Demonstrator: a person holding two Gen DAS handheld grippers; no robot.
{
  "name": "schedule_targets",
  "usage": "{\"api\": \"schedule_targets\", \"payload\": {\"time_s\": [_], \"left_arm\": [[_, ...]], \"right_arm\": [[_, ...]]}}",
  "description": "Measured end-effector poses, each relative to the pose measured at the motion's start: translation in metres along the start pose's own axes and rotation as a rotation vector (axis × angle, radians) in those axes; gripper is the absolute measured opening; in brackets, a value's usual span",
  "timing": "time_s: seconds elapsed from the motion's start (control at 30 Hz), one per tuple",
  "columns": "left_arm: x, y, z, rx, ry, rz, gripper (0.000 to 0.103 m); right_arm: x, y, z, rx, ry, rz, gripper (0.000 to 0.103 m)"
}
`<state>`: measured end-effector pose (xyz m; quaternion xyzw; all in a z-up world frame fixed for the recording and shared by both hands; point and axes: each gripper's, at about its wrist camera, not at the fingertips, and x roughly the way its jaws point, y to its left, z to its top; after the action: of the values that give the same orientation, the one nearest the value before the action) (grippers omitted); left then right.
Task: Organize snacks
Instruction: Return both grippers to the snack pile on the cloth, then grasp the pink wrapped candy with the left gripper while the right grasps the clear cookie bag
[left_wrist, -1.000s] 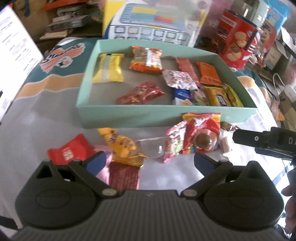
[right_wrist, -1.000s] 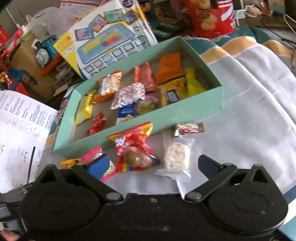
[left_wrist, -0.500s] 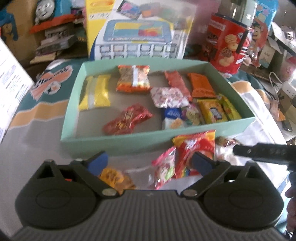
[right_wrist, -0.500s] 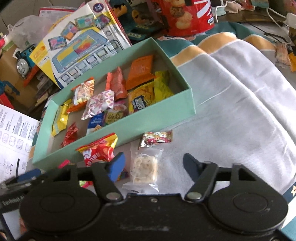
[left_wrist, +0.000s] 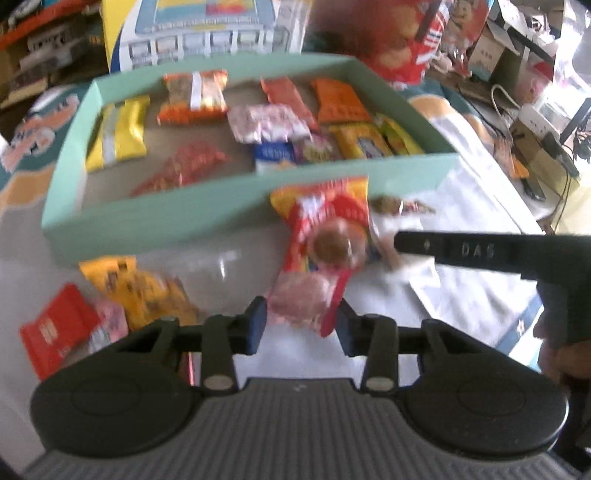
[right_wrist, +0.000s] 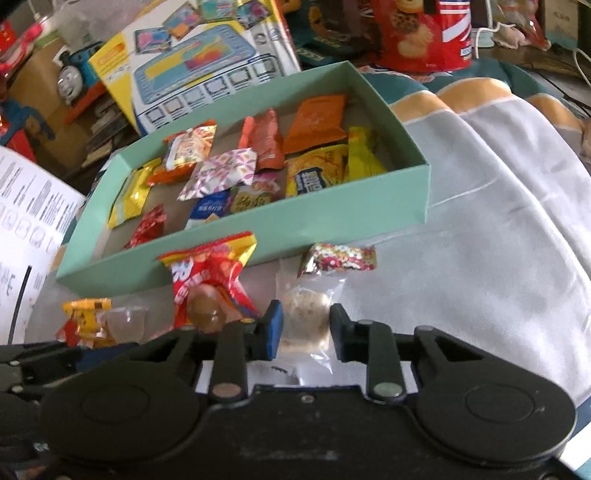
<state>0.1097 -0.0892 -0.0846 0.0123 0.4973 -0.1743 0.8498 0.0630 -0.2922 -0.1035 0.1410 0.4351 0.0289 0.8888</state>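
I see a shallow mint-green cardboard box (right_wrist: 295, 225) lying open on the grey cloth, about a dozen wrapped snacks loose inside, most toward its right end. Against its near wall leans a red-and-yellow foil packet with a brown ball (right_wrist: 210, 284). Just right of that lie a small red patterned candy wrapper (right_wrist: 338, 258) and a clear plastic bag holding a pale round biscuit (right_wrist: 304, 319). Left of the packet sit a yellow snack wrapper (left_wrist: 140, 291) and a flat red sachet (left_wrist: 55, 328).
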Motion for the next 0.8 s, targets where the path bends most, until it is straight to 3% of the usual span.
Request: {"api": "schedule_targets", "payload": {"time_s": [0.07, 0.4, 0.53, 0.63, 0.73, 0.8], "left_arm": [[-0.001, 0.002, -0.007, -0.008, 0.015, -0.004, 0.04], [-0.013, 0.008, -0.015, -0.095, 0.041, -0.002, 0.073], [-0.013, 0.001, -0.008, -0.112, 0.051, -0.021, 0.076], [-0.001, -0.001, 0.0, -0.174, 0.093, 0.016, 0.076], [0.013, -0.003, 0.005, -0.227, 0.125, 0.018, 0.072], [0.018, -0.011, 0.006, -0.189, 0.111, 0.05, 0.067]], "right_arm": [[-0.004, -0.003, -0.003, -0.001, 0.006, 0.013, 0.027], [-0.022, -0.021, -0.023, -0.004, 0.029, 0.021, 0.029], [-0.029, -0.027, -0.023, 0.015, 0.003, 0.006, 0.029], [-0.032, -0.029, -0.018, 0.029, -0.011, 0.017, 0.034], [-0.028, -0.026, -0.012, 0.04, -0.017, 0.03, 0.043], [-0.023, -0.023, -0.009, 0.041, -0.014, 0.034, 0.044]]}}
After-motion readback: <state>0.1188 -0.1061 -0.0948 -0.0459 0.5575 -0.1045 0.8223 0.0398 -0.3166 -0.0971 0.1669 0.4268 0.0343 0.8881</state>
